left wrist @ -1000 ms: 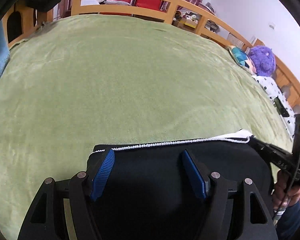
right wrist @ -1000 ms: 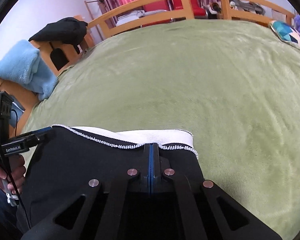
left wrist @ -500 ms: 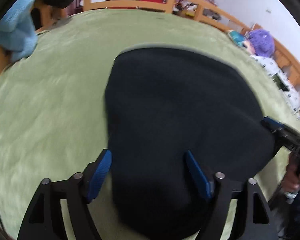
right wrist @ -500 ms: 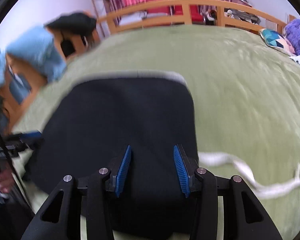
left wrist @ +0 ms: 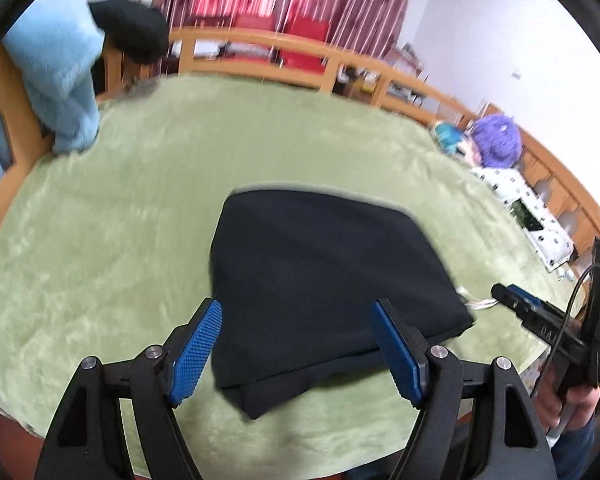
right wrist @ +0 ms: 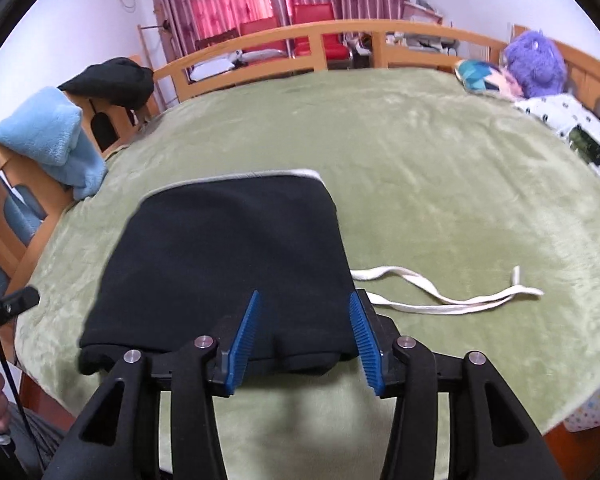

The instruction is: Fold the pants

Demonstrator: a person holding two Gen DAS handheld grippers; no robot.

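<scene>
The black pants [left wrist: 324, 280] lie folded into a compact rectangle on the green blanket [left wrist: 112, 240], near its front edge. They also show in the right wrist view [right wrist: 228, 272]. A white drawstring [right wrist: 452, 296] trails out of the pants to the right. My left gripper [left wrist: 298, 352] is open and empty, just above the pants' near edge. My right gripper [right wrist: 304, 338] is open and empty, over the pants' near right corner. The right gripper also shows in the left wrist view [left wrist: 540, 320].
A light blue towel [right wrist: 48, 140] and a black garment [right wrist: 108, 82] hang on the wooden bed frame at left. A purple plush [right wrist: 536, 64] and a spotted white cloth [right wrist: 572, 124] lie at the right. A wooden rail [right wrist: 300, 40] runs along the back.
One second ago the right gripper was shut on the pants' waistband and the left was open over it. The pants were flipped over into a fold; both grippers now hang open, drawn back.
</scene>
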